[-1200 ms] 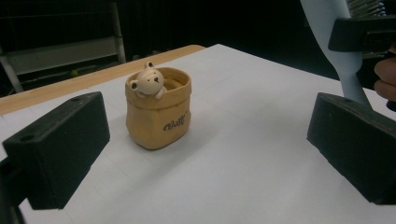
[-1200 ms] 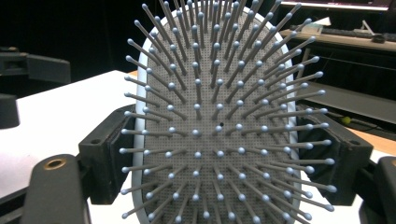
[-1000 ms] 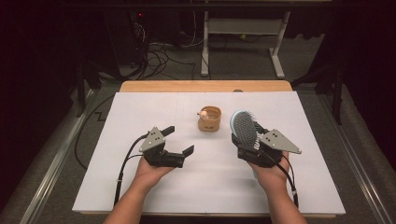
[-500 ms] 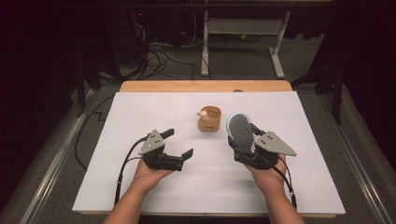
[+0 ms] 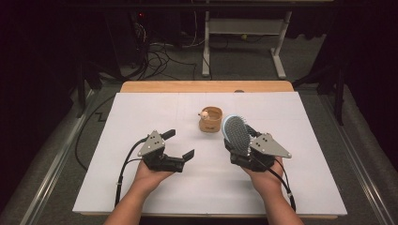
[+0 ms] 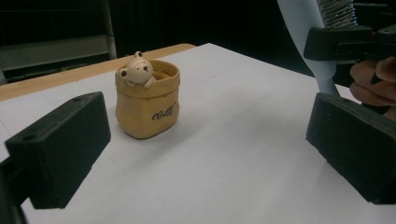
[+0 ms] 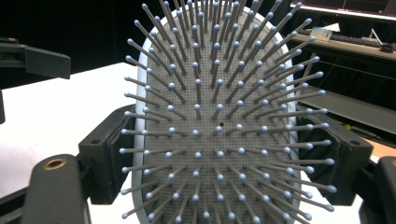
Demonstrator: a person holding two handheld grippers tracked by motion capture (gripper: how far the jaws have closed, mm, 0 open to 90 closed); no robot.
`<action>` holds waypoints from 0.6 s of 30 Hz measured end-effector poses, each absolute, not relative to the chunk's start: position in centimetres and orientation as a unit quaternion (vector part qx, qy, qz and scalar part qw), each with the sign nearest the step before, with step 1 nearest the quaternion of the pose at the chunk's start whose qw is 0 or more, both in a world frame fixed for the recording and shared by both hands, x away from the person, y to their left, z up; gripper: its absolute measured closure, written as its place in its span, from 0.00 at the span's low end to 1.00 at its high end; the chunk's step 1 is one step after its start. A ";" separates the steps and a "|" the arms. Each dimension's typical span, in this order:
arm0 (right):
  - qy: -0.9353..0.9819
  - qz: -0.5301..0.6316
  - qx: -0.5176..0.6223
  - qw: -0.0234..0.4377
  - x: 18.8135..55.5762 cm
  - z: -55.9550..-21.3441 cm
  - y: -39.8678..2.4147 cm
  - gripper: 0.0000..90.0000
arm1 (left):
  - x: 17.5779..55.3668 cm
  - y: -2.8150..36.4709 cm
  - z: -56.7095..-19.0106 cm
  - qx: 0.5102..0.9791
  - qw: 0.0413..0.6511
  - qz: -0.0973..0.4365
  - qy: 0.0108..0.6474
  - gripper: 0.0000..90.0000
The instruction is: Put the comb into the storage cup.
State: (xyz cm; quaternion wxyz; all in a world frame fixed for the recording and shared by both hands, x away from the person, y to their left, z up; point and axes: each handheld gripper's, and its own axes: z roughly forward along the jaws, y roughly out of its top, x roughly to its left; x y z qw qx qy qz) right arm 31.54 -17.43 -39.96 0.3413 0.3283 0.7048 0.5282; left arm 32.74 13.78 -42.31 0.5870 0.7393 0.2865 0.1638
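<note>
A small tan sack-shaped cup (image 5: pixel 210 120) with a little bear figure on its rim stands upright on the white table top (image 5: pixel 141 112). My right gripper (image 5: pixel 240 146) is shut on a pale blue hairbrush (image 5: pixel 236 132), bristles toward the camera, just right of the cup. In the right gripper view the brush head (image 7: pixel 219 130) sits between both jaws, pads against its edges. My left gripper (image 5: pixel 179 144) is open and holds nothing, front left of the cup. In the left gripper view the cup (image 6: pixel 147 105) stands ahead, and the brush handle (image 6: pixel 301 32) rises at the upper right.
A wooden strip (image 5: pixel 206 86) borders the table's far edge. Beyond it are a metal frame's legs (image 5: pixel 279 51) and loose cables (image 5: pixel 159 61) on the dark floor. Cables trail from both grippers toward the near edge.
My right gripper has drifted a little to the left with the hairbrush, closer to the cup. The left gripper has stayed where it was.
</note>
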 end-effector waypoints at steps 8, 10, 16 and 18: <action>0.711 0.527 0.314 0.343 31.4 -40.1 -16.6 0.23 | 32.6 13.7 -42.1 0.740 0.588 0.164 0.283 0.01; 0.713 0.526 0.311 0.343 31.4 -40.1 -16.3 0.23 | 32.5 13.6 -42.1 0.740 0.588 0.164 0.282 0.01; 0.719 0.525 0.296 0.347 31.1 -40.3 -15.5 0.23 | 32.2 13.4 -41.8 0.743 0.590 0.161 0.274 0.01; 0.722 0.524 0.292 0.345 31.0 -40.5 -15.2 0.23 | 32.0 13.1 -41.7 0.745 0.590 0.159 0.268 0.00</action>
